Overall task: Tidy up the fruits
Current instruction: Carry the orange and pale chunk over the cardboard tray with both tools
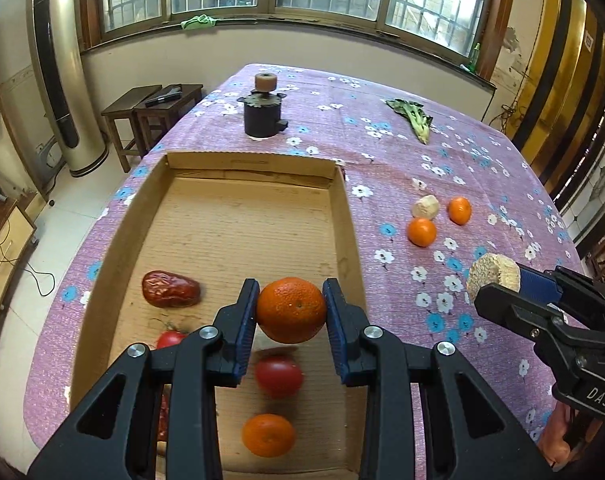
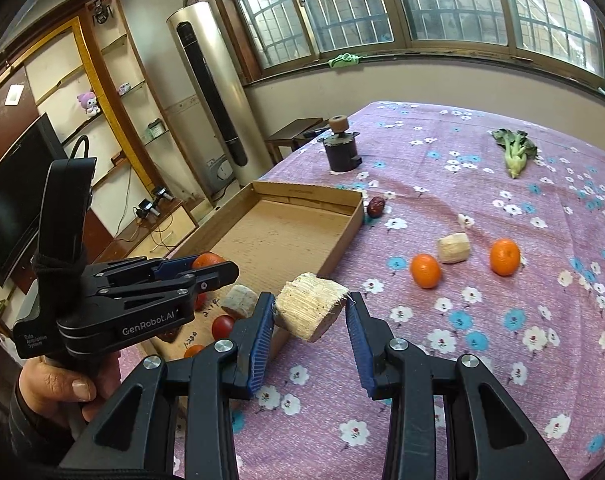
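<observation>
My left gripper (image 1: 291, 312) is shut on an orange (image 1: 291, 309) and holds it above the cardboard box (image 1: 246, 168). In the box lie a red date (image 1: 170, 289), two tomatoes (image 1: 279, 375), and another orange (image 1: 268, 435). My right gripper (image 2: 310, 312) is shut on a pale sugarcane chunk (image 2: 311, 309), held over the tablecloth beside the box's right wall; it also shows in the left wrist view (image 1: 493, 276). Two oranges (image 2: 425, 271) (image 2: 504, 257) and another sugarcane chunk (image 2: 454, 247) lie on the cloth to the right.
A dark metal motor part (image 1: 262, 114) stands behind the box. A leafy green vegetable (image 2: 514, 152) lies far right. A red date (image 2: 376, 206) sits by the box's far right corner. The table's left edge drops to the floor beside the box.
</observation>
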The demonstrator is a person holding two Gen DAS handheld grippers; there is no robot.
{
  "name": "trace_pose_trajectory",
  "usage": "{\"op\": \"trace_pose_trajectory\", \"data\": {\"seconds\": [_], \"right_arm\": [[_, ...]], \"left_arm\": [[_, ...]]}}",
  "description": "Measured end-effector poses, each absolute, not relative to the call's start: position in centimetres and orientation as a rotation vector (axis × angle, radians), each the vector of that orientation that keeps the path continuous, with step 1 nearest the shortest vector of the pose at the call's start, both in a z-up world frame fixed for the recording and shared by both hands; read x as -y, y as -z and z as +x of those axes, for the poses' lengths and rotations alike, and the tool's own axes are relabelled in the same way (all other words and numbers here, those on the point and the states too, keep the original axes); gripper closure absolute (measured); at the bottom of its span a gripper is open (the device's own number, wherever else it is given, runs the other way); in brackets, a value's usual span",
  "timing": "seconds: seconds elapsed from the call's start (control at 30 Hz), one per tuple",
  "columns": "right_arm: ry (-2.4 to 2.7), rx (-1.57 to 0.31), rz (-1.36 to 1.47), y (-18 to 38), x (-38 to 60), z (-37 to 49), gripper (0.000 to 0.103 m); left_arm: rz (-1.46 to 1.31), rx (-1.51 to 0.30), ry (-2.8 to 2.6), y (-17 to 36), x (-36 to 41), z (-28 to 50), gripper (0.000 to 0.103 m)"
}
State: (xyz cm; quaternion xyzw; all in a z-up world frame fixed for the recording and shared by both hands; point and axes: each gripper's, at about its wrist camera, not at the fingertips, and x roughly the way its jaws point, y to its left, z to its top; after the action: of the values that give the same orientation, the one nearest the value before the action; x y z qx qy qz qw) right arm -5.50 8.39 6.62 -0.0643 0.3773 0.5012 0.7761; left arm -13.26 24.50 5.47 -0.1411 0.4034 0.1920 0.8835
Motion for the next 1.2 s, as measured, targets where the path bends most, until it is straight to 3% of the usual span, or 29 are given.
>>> {"op": "trace_pose_trajectory", "data": {"seconds": [1.2], "right_arm": [[-1.197,-0.857,-0.195,-5.2,-17.3,-5.1,0.066]], "left_arm": [[-0.366,-0.846,-0.508,-5.1,-32.9,-12.0,0.073]]}}
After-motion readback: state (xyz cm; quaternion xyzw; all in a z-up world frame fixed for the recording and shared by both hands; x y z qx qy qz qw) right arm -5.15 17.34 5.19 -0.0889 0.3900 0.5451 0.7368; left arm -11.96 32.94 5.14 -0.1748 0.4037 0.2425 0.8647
